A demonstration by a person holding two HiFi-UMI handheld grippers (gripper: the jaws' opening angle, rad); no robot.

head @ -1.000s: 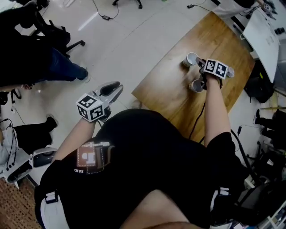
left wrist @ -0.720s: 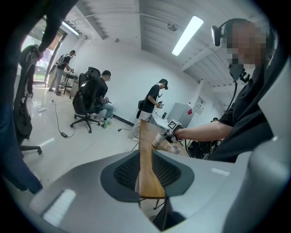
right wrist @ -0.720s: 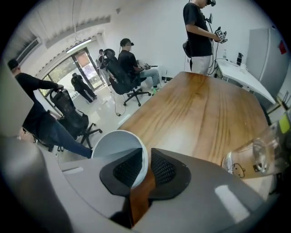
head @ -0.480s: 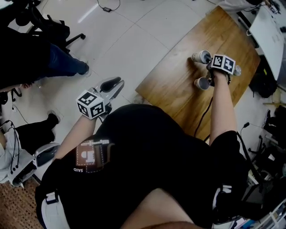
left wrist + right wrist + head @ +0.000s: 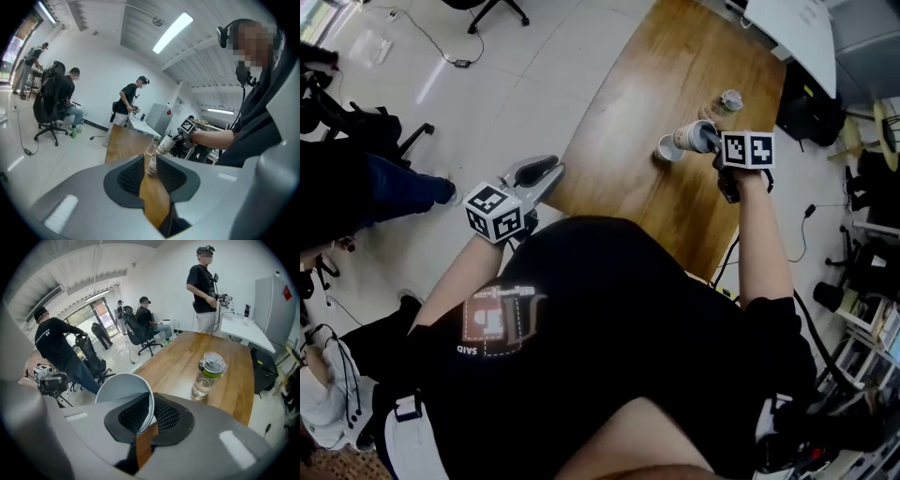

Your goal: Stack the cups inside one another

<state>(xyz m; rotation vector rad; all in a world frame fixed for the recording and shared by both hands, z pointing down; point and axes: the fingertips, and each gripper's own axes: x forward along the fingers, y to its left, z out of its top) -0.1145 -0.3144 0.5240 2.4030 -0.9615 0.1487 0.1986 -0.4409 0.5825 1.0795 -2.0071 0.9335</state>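
Note:
My right gripper (image 5: 707,140) is shut on the wall of a white paper cup (image 5: 684,138), held tilted above the wooden table (image 5: 647,84); its jaws have just closed on it. In the right gripper view one pad sits inside the cup (image 5: 123,391) and one outside, at the right gripper (image 5: 152,411). A second white cup (image 5: 666,151) stands upright on the table just left of the held one. My left gripper (image 5: 539,173) hovers off the table's near-left edge with a narrow gap and nothing between its pads. Through that left gripper (image 5: 149,161) gap the standing cup (image 5: 151,166) shows far off.
A clear water bottle with a green band (image 5: 729,101) (image 5: 208,373) stands on the table beyond the cups. A white desk (image 5: 787,23) lies past the table's far end. People and office chairs (image 5: 140,336) occupy the floor to the left.
My right gripper took hold of one cup and lifted it off the table, tilting it beside the other cup. The left gripper drifted a little toward the table's edge.

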